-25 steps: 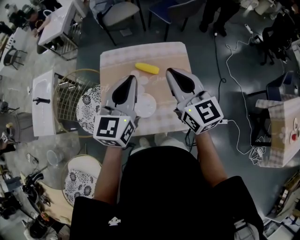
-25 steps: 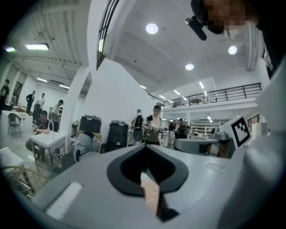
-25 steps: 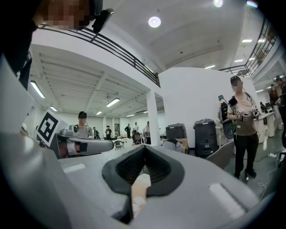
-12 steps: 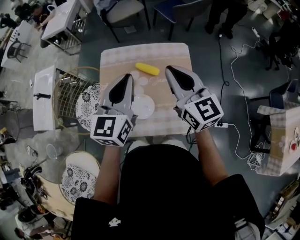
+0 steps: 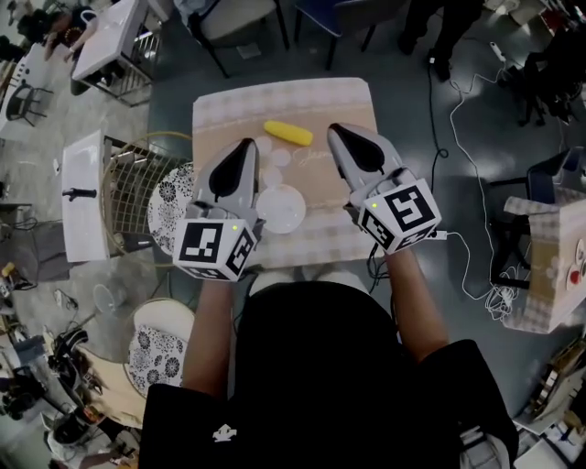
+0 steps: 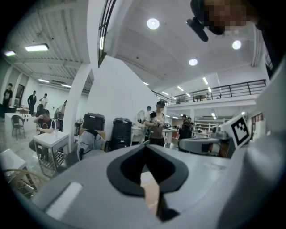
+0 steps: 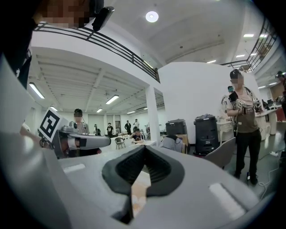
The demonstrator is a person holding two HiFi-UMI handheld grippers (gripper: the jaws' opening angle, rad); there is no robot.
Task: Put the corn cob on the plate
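You held the left gripper (image 5: 244, 145) and the right gripper (image 5: 335, 129) side by side above the near half of the tabletop (image 5: 229, 112), both pointing away from you. In the left gripper view its fingers (image 6: 127, 170) were closed tip to tip and gripped nothing. Only a strip of tabletop showed through the notch. It was the same in the right gripper view, where the fingers (image 7: 123, 172) were pressed shut on themselves. The marker cubes (image 5: 216, 249) sat at the rear of each gripper, close to your torso.

The corn cob (image 5: 288, 134) was yellow and lay crosswise on the far part of the tabletop. It was untouched, ahead of both gripper tips and roughly between them. The plate (image 5: 282, 209) was white and round, on the near-middle of the tabletop between the two grippers. The left gripper's body overlapped its left edge in the head view. Cob and plate were apart, with a few small pale discs (image 5: 278, 158) on the tabletop between them. You couldn't tell what those were.

Left of the tabletop stood a round wire basket (image 5: 128, 174) with a patterned disc (image 5: 169, 197) against it. A chair (image 5: 233, 23) stood past the far edge. A white cable (image 5: 453, 128) ran over the floor on the right. In the left gripper view a person (image 6: 156, 127) stood in the background.
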